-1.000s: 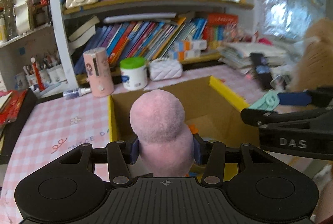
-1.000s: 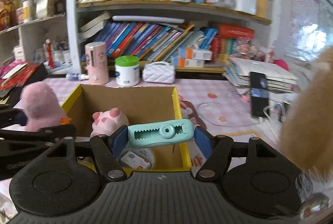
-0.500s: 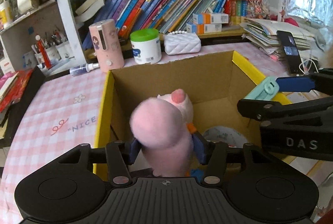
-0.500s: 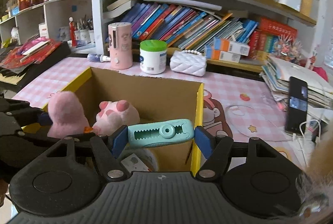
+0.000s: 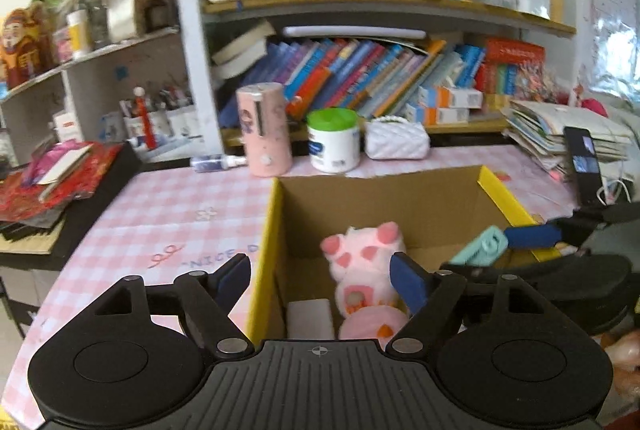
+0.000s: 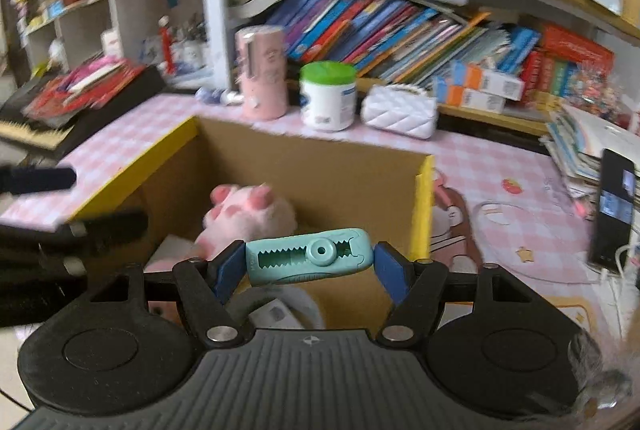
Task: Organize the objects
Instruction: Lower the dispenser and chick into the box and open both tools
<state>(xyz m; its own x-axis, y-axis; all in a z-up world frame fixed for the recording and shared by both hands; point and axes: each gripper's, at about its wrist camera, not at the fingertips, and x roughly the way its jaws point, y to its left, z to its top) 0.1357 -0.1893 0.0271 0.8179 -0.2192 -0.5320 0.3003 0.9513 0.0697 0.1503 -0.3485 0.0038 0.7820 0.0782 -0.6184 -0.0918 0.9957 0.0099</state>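
A cardboard box with yellow rims (image 5: 262, 250) stands on the pink checked table. In it lie a pink pig plush (image 5: 360, 254) and, nearer me, the round pink plush (image 5: 372, 326) beside a white block (image 5: 310, 318). My left gripper (image 5: 322, 278) hovers over the box's near left corner. Its jaws are opening, and the pads touch nothing. My right gripper (image 6: 310, 262) is shut on a teal clip (image 6: 308, 258), held lengthwise over the box (image 6: 424, 210) above the pig plush (image 6: 248, 218). The clip (image 5: 480, 252) also shows at the right in the left wrist view.
Behind the box stand a pink cylinder (image 5: 264, 130), a green-lidded jar (image 5: 334, 140) and a white quilted purse (image 5: 396, 142). A phone (image 5: 584, 166) leans on stacked books at the right. A black tray of red papers (image 5: 60, 182) sits left. Bookshelves fill the back.
My left gripper opened and let go of the round pink plush, which now lies in the box. My right gripper carried the teal clip further over the box.
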